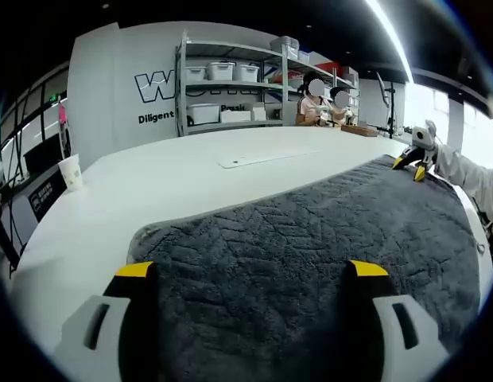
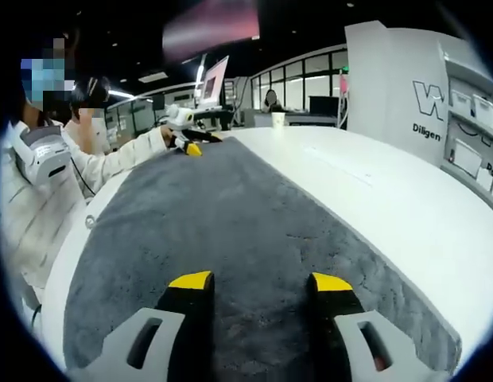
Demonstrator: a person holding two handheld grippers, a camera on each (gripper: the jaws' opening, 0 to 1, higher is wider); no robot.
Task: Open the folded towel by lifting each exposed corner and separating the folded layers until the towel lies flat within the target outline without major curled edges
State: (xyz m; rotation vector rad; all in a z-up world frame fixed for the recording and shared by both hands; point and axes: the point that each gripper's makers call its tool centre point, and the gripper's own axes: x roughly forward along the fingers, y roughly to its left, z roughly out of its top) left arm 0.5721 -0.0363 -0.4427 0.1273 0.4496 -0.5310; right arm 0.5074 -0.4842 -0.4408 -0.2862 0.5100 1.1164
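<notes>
While the left gripper hovers over one end of the dark grey towel, its yellow-tipped jaws stand wide apart with textured cloth between them and nothing clamped. From there the towel stretches away toward the right gripper, which sits at the far end, its tips at the cloth's edge. Left of the towel lies bare white table, with a flat white strip farther back and a paper cup near the table's left edge. Beyond stand shelves with white bins, and people sit past the table.

From the right gripper view, the right gripper also has its jaws spread, empty, above the towel. The cloth's long axis runs straight ahead from these jaws to the left gripper at the opposite end, held by a hand in a pale sleeve. The towel lies flat along the table's near side edge, a long strip. The cup stands at the table's far end.
</notes>
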